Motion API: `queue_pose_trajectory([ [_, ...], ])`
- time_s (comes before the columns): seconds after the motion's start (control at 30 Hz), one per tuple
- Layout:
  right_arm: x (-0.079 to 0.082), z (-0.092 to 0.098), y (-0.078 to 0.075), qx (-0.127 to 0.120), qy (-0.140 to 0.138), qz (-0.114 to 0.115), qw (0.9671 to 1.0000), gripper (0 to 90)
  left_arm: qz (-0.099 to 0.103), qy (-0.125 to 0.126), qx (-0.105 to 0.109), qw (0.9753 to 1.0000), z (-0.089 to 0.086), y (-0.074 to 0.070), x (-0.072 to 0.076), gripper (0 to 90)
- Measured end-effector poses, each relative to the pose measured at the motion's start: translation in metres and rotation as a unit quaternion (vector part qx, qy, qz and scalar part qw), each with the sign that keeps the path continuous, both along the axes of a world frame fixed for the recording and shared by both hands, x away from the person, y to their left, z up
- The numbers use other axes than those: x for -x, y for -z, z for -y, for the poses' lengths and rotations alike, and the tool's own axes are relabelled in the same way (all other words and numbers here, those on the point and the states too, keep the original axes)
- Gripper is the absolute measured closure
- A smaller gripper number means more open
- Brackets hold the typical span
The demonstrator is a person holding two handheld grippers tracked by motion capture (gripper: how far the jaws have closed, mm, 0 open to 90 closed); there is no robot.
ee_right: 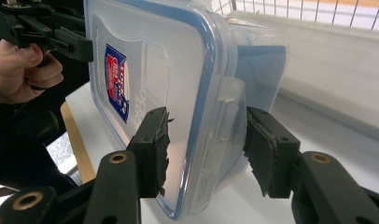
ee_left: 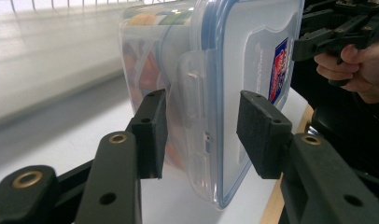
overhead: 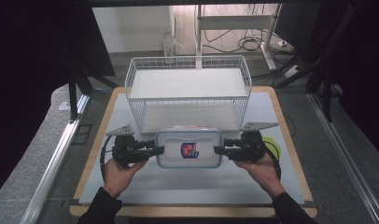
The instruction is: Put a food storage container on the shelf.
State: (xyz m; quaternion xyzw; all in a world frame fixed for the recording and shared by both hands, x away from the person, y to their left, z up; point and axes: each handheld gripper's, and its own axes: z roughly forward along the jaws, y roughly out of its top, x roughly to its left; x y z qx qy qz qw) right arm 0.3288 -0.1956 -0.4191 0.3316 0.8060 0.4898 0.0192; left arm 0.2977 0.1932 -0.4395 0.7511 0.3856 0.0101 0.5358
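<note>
**A:** Black fingers (ee_left: 150, 135) fill the bottom of the left gripper view, and the clear box (ee_left: 211, 93) stands between them. Is the left gripper (overhead: 156, 150) clamped on it?

**B:** Not that I can see. The fingers sit spread either side of the latch flap (ee_left: 193, 98), with a gap at each pad. Same on the right gripper (overhead: 217, 150): its fingers (ee_right: 152, 149) stand parted around the other flap (ee_right: 225, 121), apart from it or barely brushing it. Hard to call.

**A:** Where's the box sitting?

**B:** On the worktop (overhead: 187, 182), near the middle, right up against the front of the white wire rack (overhead: 187, 77). Blue-rimmed lid (overhead: 189, 148) on top, red and blue sticker (overhead: 189, 149) in the centre.

**A:** What's inside?

**B:** Orange and green blurs through the wall, can't name them. From above the lid hides it all. Something yellow-green (overhead: 273, 145) pokes out behind the right hand (overhead: 260, 170), mostly covered.

**A:** Rack shelves?

**B:** The box cuts off the lower shelf's front edge.
</note>
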Motion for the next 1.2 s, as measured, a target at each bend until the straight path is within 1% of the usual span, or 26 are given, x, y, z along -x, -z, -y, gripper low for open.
queue_pose_trajectory([
  [0.13,-0.005,0.000,-0.010,-0.008,0.000,0.002,1.0000,51.6,0.006,-0.005,-0.008,0.9999,0.001,-0.016,-0.003,53.8],
  [0.2,-0.008,0.000,-0.016,-0.013,0.000,0.007,0.9999,51.6,0.010,-0.004,-0.009,0.9999,0.000,-0.023,-0.005,53.8],
  [0.5,-0.021,-0.002,-0.045,-0.013,0.001,0.021,0.9997,51.4,0.016,-0.008,-0.001,0.9998,-0.002,-0.048,-0.018,53.7],
  [0.6,-0.025,-0.004,-0.054,-0.011,0.001,0.027,0.9996,51.4,0.018,-0.008,0.001,0.9998,-0.004,-0.052,-0.021,53.7],
  [0.63,-0.025,-0.004,-0.054,-0.011,0.001,0.027,0.9996,51.4,0.019,-0.009,0.001,0.9998,-0.005,-0.056,-0.023,53.7],
  [0.67,-0.029,-0.007,-0.062,-0.013,0.002,0.029,0.9995,51.4,0.022,-0.011,0.001,0.9997,-0.006,-0.063,-0.026,53.7],
  [0.7,-0.029,-0.007,-0.062,-0.013,0.002,0.029,0.9995,51.4,0.022,-0.011,0.001,0.9997,-0.006,-0.063,-0.026,53.7],
  [0.83,-0.036,-0.010,-0.073,-0.018,0.002,0.028,0.9994,51.3,0.026,-0.013,-0.001,0.9996,-0.010,-0.076,-0.032,53.7],
  [0.93,-0.041,-0.012,-0.082,-0.022,0.002,0.034,0.9992,51.3,0.025,-0.017,-0.002,0.9996,-0.012,-0.086,-0.036,53.6],
  [1.2,-0.058,-0.019,-0.108,-0.026,0.005,0.037,0.9990,51.2,0.027,-0.019,0.004,0.9994,-0.018,-0.111,-0.055,53.4],
])
